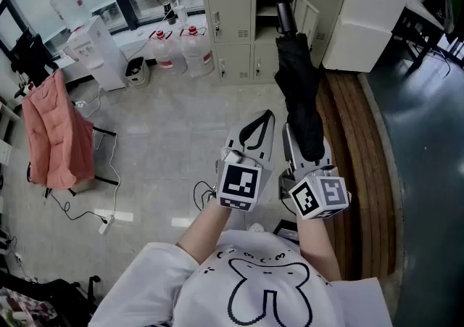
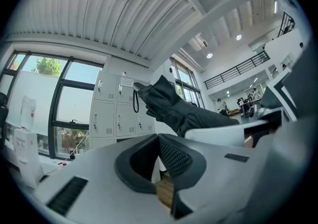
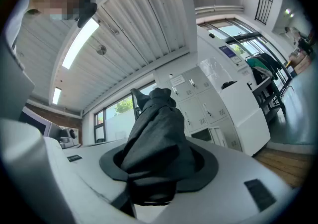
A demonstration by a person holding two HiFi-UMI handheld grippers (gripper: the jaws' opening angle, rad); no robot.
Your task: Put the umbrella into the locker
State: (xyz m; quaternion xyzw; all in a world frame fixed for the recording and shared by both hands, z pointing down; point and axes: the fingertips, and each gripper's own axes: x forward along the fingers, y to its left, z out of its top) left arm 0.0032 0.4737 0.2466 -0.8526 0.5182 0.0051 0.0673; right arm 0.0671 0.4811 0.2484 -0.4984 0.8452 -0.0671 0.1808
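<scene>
My right gripper (image 1: 308, 143) is shut on the lower part of a folded black umbrella (image 1: 299, 90). The umbrella points away from me, its handle end toward the open compartment (image 1: 268, 15) of the beige lockers (image 1: 232, 10). That compartment's door (image 1: 307, 19) stands ajar. In the right gripper view the umbrella (image 3: 156, 133) fills the space between the jaws of the right gripper (image 3: 158, 161). My left gripper (image 1: 262, 122) is beside it on the left, shut and empty. The left gripper view shows the left gripper (image 2: 159, 141) with its pads touching, the umbrella (image 2: 184, 111) to its right and the lockers (image 2: 117, 113) behind.
Large water bottles (image 1: 181, 50) and a white dispenser (image 1: 98, 50) stand left of the lockers. A pink coat (image 1: 58, 133) hangs on a rack at the left, with cables (image 1: 109, 220) on the floor. A white cabinet (image 1: 370, 14) and wooden flooring (image 1: 362, 166) are at the right.
</scene>
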